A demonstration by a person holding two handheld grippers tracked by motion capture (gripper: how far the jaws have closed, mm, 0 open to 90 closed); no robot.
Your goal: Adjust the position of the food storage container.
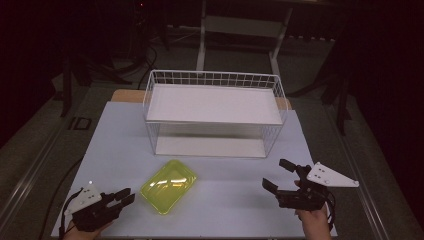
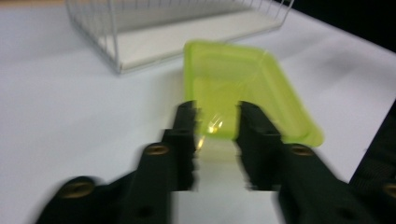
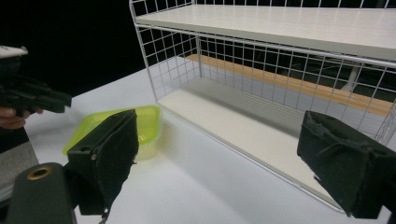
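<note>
A translucent yellow-green plastic tray (image 1: 168, 186) lies on the white table, in front of the wire rack. My left gripper (image 1: 127, 196) sits low at the tray's near left corner. In the left gripper view (image 2: 217, 121) its jaws stand a narrow gap apart, and the tray (image 2: 238, 84) shows through that gap just past the tips. The blur hides whether they touch it. My right gripper (image 1: 277, 175) hovers wide open at the table's right front with nothing in it (image 3: 224, 158). From there the tray (image 3: 144, 123) and the left gripper (image 3: 60, 100) show at the left.
A white wire rack (image 1: 215, 75) with an upper and a lower shelf stands at the back middle of the table (image 1: 120, 140), its open front facing me. The same rack (image 3: 173, 70) rises close ahead of the right gripper. Dark floor and stands surround the table.
</note>
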